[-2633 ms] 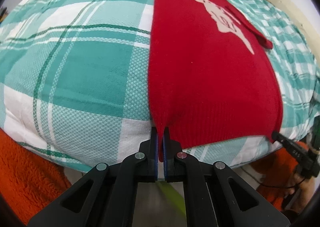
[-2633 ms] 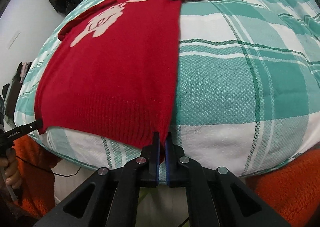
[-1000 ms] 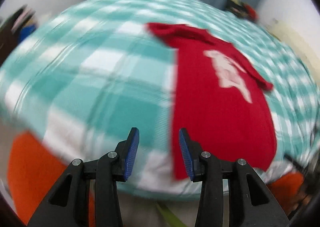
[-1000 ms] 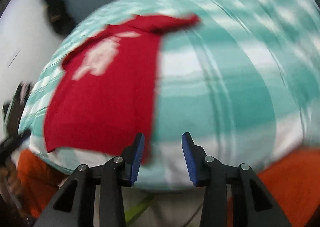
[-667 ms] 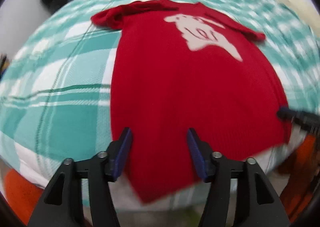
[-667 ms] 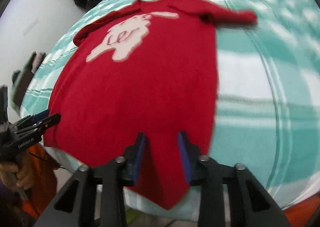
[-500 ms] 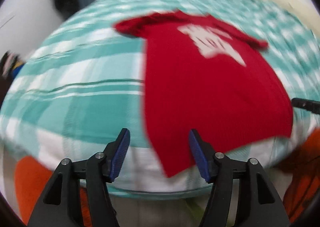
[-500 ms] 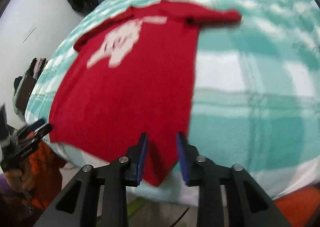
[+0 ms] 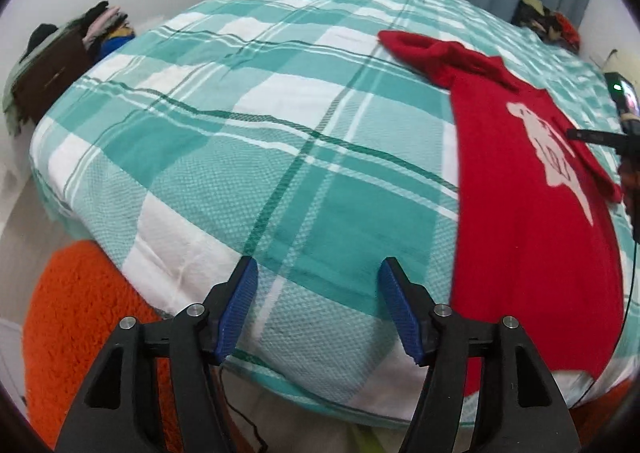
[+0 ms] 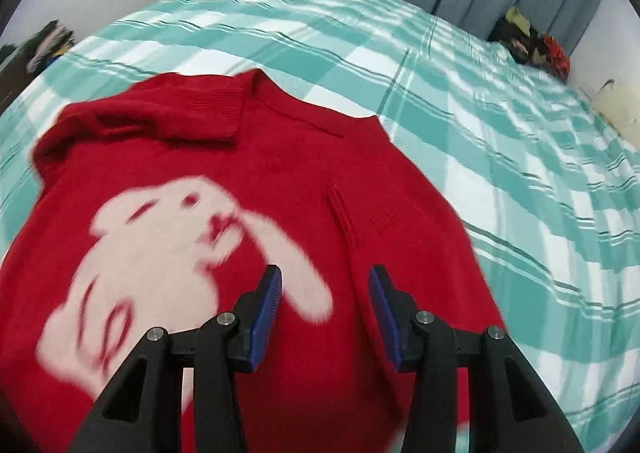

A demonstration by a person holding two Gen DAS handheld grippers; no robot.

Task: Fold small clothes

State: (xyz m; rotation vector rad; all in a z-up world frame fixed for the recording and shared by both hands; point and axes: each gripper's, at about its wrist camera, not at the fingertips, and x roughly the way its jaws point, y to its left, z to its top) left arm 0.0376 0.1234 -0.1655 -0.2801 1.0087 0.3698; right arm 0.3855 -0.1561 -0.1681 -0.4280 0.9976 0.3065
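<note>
Red sweater (image 10: 248, 213) lies spread on the bedspread (image 9: 248, 141) since I released its hem; both my grippers (image 9: 316, 313) (image 10: 326, 313) are opening, empty, so folding can begin.

Bright, even indoor light, strong fisheye bending with dark corners; the right wrist view is motion-blurred.

Both grippers show black angular frames, silver screws on each arm and ribbed blue pads lining the fingers (image 9: 236, 313) (image 10: 266, 309).
</note>
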